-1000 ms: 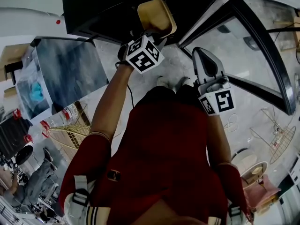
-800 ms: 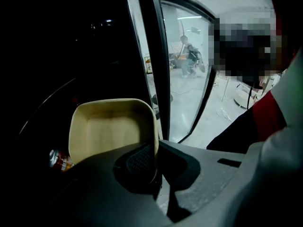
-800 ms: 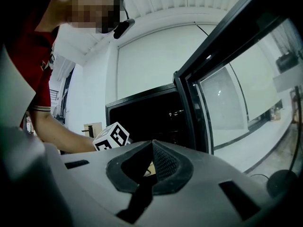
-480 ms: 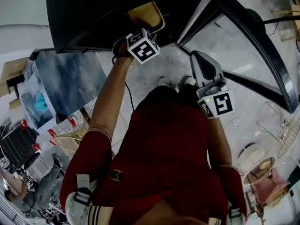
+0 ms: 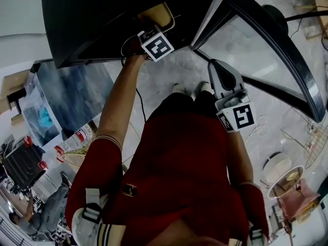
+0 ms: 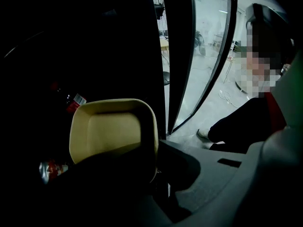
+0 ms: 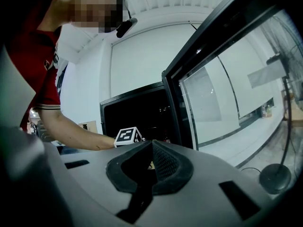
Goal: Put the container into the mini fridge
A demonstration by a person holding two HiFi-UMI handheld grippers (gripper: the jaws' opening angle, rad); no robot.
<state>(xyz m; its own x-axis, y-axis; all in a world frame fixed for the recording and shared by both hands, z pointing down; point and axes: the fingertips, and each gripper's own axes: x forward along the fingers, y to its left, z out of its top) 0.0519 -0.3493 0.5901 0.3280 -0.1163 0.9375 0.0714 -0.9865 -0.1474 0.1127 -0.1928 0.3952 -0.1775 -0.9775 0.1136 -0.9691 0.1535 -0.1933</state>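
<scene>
Nearby, red can [image 6: 50,170] beside container [image 6: 111,126], glass door [image 6: 208,65] open

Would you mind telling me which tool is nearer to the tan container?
Left. The left tool grips the container at the mini fridge opening; the right tool hangs apart, beside the glass door.

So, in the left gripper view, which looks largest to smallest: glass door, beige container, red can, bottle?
Largest: glass door
beige container, enlarged by nearness to the camera
then red can and bottle, both small, dark, too alike to rank
</scene>
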